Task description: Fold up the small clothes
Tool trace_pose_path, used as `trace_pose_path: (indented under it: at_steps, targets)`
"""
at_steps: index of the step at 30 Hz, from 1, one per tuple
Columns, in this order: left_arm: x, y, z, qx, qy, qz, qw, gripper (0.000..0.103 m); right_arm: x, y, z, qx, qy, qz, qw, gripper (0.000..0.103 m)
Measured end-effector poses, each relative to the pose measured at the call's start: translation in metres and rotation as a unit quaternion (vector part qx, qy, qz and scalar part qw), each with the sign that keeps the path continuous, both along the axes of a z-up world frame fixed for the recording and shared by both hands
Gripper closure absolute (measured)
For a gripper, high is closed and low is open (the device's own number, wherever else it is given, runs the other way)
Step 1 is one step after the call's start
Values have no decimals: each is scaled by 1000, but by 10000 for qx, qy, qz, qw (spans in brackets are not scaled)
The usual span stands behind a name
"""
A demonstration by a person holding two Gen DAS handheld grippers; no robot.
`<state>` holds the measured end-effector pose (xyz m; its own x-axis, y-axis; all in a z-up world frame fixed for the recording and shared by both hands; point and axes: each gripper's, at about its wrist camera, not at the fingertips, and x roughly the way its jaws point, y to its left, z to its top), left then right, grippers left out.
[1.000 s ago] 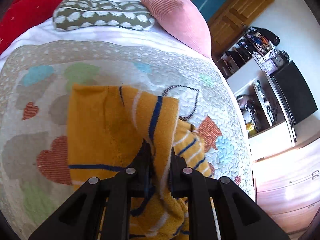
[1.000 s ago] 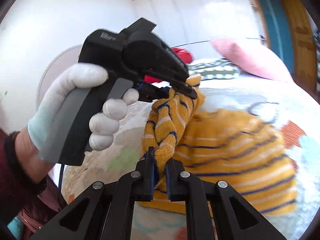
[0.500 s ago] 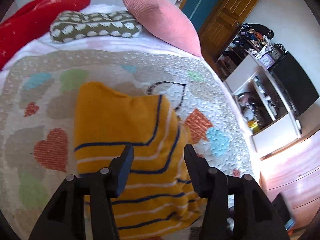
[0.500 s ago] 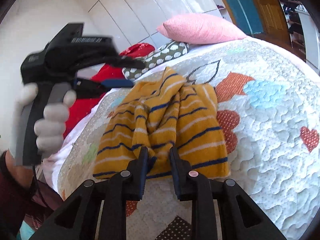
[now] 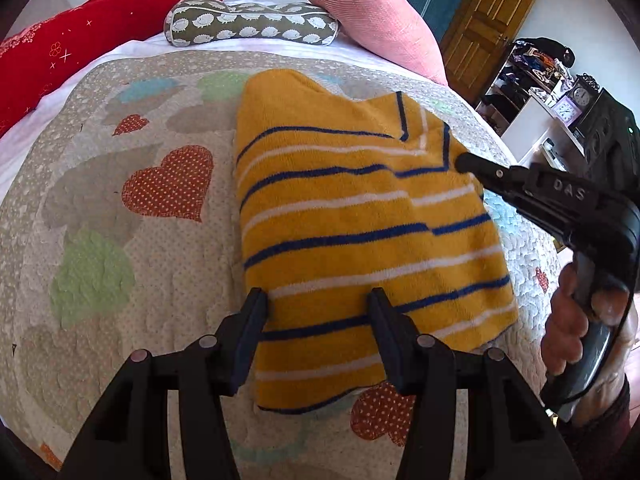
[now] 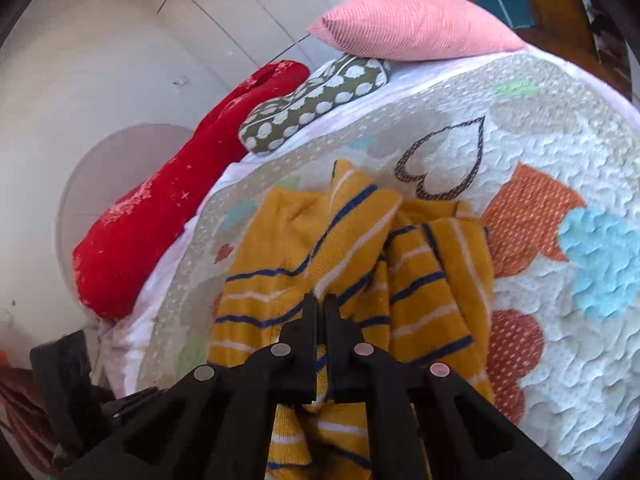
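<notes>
A small yellow sweater (image 5: 352, 220) with blue and white stripes lies folded on the quilt. My left gripper (image 5: 318, 300) is open and empty, its fingers hovering over the sweater's near edge. My right gripper (image 6: 320, 304) is shut on a fold of the sweater (image 6: 344, 248). In the left wrist view the right gripper (image 5: 468, 162) reaches in from the right and pinches the sweater's far right corner, which is lifted a little.
The heart-patterned quilt (image 5: 120, 220) covers the bed. A red pillow (image 5: 60, 48), an olive bolster (image 5: 252, 24) and a pink pillow (image 5: 368, 12) lie at the head. A wooden door (image 5: 488, 12) and cluttered shelves (image 5: 536, 92) stand to the right.
My left gripper let go of the sweater, opened and drew back. The sweater went from bunched and lifted to lying flatter. My right gripper moved to the far right corner, still shut on the cloth.
</notes>
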<state>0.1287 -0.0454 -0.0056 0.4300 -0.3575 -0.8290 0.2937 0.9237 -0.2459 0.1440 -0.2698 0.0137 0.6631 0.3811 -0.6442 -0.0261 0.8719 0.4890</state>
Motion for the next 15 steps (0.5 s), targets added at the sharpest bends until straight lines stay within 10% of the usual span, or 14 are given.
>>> trace_pose_path:
  at_steps: [9, 15]
  targets:
    - [-7, -8, -15, 95, -42, -100, 9999, 48, 29, -6, -40, -1102, 656, -233, 9915, 99]
    - [-21, 4, -7, 54, -25, -33, 10000, 48, 15, -19, 1, -1429, 369, -400, 9882, 93]
